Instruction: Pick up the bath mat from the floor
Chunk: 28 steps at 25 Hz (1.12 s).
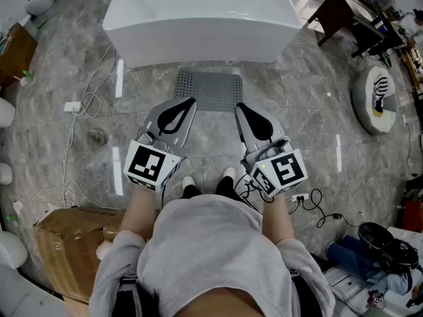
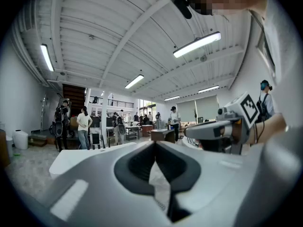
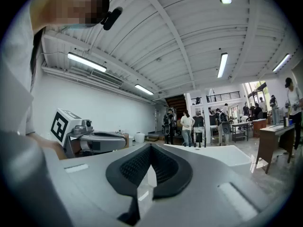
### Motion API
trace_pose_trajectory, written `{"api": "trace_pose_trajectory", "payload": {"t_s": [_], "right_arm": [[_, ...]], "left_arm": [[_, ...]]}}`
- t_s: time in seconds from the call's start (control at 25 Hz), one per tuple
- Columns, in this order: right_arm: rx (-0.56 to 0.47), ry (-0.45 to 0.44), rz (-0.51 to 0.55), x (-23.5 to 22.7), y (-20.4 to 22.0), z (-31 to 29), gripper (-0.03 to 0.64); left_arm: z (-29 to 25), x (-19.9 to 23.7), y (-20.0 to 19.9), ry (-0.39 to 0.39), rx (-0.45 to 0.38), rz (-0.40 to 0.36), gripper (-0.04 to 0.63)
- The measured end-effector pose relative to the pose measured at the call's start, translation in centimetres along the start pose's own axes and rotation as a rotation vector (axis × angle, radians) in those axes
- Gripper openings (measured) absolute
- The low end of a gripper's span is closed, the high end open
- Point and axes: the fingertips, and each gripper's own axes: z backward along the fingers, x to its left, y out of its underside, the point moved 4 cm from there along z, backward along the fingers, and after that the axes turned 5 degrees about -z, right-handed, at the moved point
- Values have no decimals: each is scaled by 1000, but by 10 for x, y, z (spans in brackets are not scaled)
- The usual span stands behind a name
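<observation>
Grey mat (image 1: 210, 88) is lying flat on the marble floor (image 1: 317, 124) just before a white tub (image 1: 198, 35), its long axis running along the tub; left gripper (image 1: 190, 101) and right gripper (image 1: 239, 106) are hovering near it, jaws closed, empty; cables (image 1: 86, 104) are trailing left

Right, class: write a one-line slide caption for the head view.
Left gripper and right gripper, both shut, held above the grey bath mat lying before a white bathtub.
</observation>
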Motion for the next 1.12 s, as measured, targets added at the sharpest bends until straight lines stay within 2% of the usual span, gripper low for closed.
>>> {"api": "trace_pose_trajectory", "payload": {"t_s": [0.8,1.12], "right_arm": [[-17,74,-21,27,8,1,0],[-21,93,0,6,7,-16,-2]], "left_arm": [[25,14,9,50,-13,-2,0],[5,31,17,42,-18,13,0]]}}
